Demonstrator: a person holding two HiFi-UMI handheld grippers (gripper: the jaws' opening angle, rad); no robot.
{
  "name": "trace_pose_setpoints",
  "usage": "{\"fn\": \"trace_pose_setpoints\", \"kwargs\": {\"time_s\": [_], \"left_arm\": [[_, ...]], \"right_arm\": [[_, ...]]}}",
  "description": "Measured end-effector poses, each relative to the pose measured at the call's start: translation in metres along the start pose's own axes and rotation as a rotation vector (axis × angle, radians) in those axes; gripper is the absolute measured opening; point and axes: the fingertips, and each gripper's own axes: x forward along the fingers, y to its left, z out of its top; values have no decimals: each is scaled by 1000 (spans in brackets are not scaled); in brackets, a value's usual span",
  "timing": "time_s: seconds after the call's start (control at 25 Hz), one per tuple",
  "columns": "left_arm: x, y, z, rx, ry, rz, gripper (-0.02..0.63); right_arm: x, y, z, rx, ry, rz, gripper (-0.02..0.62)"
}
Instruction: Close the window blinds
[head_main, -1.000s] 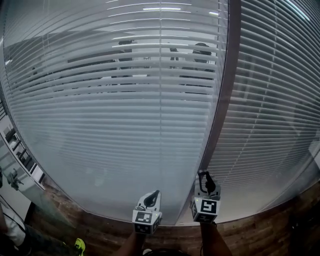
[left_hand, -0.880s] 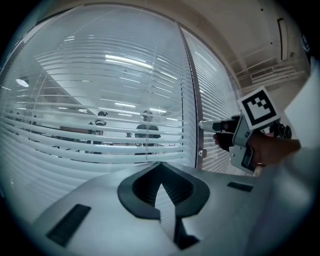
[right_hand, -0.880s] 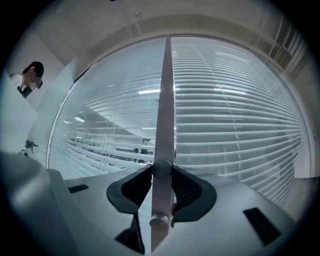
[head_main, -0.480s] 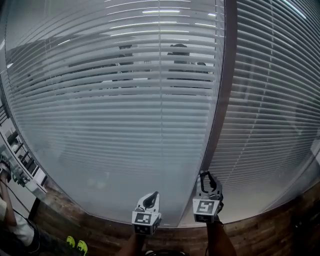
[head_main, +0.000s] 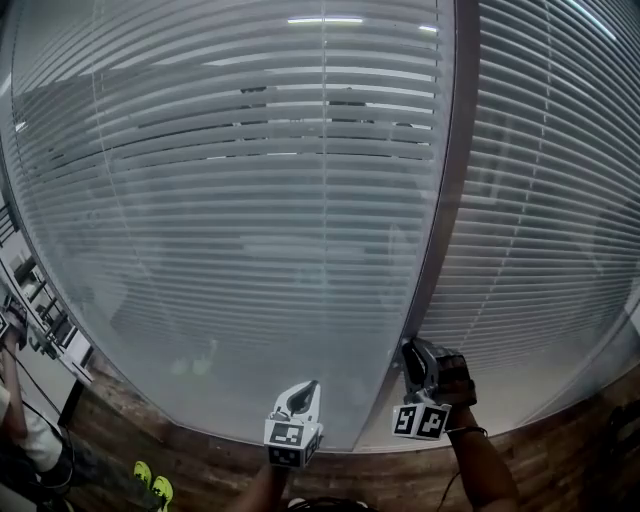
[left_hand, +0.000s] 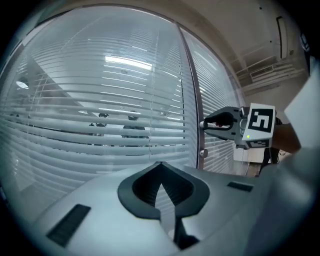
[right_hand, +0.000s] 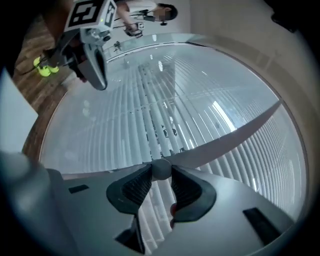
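Right gripper view: right gripper (right_hand: 161, 173) just closed onto blinds knob (right_hand: 161, 167).

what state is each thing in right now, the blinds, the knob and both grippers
left blind: fully lowered, slats almost shut, dim shapes show through its upper band
right blind: fully lowered, slats tilted near shut
knob: on the frame between the blinds, clamped between jaws
right gripper: shut on the knob, jaws have just been closing
left gripper: jaws together, holding nothing
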Motion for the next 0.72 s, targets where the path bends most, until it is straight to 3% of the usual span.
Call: {"fn": "trace_pose_setpoints", "kwargs": {"time_s": [0.24,0.36,0.48,0.72], "left_arm": [[8,-7,-4,8,7,-10,0],[11,-15,-8,13,19,-26,0],[10,-17,-10,13,22,-34,0],[9,-18,-12,15,29,-32,0]], "right_arm": [[5,6,-5,-315,-47,85,127],[5,8,-8,-370,-58,121,128],[5,8,-6,-280,-62,110,129],[0,7,-7,55,-43,72,129]]}}
